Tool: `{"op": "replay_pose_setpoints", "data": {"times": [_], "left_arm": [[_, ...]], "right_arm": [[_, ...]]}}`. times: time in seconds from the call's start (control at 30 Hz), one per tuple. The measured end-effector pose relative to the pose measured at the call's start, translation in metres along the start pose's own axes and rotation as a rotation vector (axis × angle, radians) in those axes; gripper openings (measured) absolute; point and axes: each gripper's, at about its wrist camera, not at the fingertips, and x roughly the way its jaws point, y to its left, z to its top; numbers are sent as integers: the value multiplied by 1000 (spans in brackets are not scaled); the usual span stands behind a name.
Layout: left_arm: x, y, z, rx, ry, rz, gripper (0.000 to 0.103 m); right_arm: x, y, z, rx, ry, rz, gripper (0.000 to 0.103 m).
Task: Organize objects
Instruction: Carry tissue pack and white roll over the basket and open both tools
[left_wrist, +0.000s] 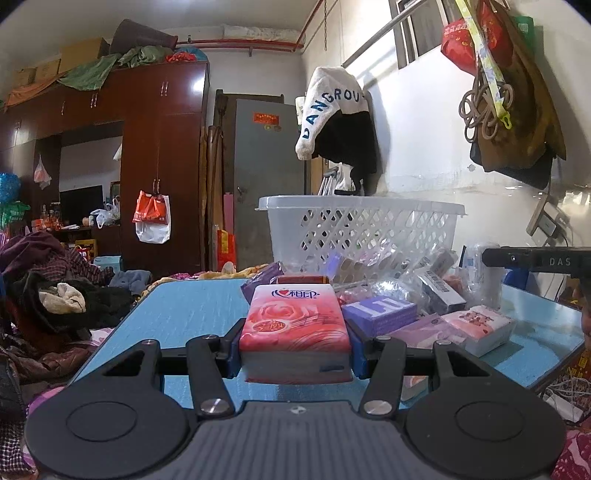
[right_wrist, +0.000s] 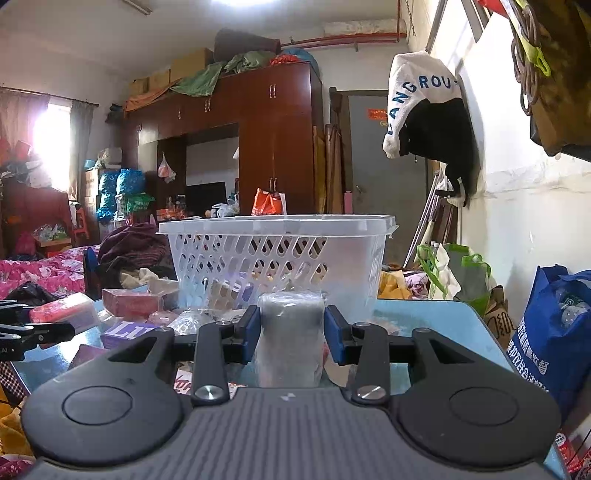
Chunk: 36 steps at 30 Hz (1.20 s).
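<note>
clutter covers a blue table (left_wrist: 177, 314) beside wardrobes (left_wrist: 159, 147); left jaws clamp a tissue pack (left_wrist: 295, 321), right jaws a wrapped roll (right_wrist: 290, 339).

Ahead of me the basket (left_wrist: 364, 225) stands on the table (left_wrist: 184, 314), its rim open above. Packets (left_wrist: 380, 314) crowd the surface before it. I see bare tabletop to the left, free for passage.
</note>
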Motion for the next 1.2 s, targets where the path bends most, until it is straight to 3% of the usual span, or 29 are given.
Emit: {"op": "replay_pose_setpoints", "data": {"times": [0.17, 0.33, 0.5, 0.63, 0.8, 1.1, 1.17, 1.2], "left_arm": [[-6, -3, 22, -3, -54, -16, 57], [8, -8, 72, 1, -103, -51, 56], [53, -17, 128, -5, -80, -82, 56], [113, -24, 161, -26, 12, -89, 56], [167, -29, 165, -31, 108, -41, 56], [184, -33, 158, -25, 139, -22, 57], [191, -36, 158, -2, 154, -8, 66], [190, -38, 159, -1, 143, 7, 69]], "right_arm": [[-10, 0, 15, 1, -32, 16, 41], [-13, 3, 49, -27, -90, 16, 41], [22, 1, 99, -44, -97, 7, 41], [62, -9, 121, -20, -60, -15, 41], [101, -19, 120, -18, 8, -56, 41], [106, -20, 107, -31, 30, -83, 41], [105, -22, 106, -20, 45, -65, 45], [102, -24, 105, -10, 49, -56, 57]]}}
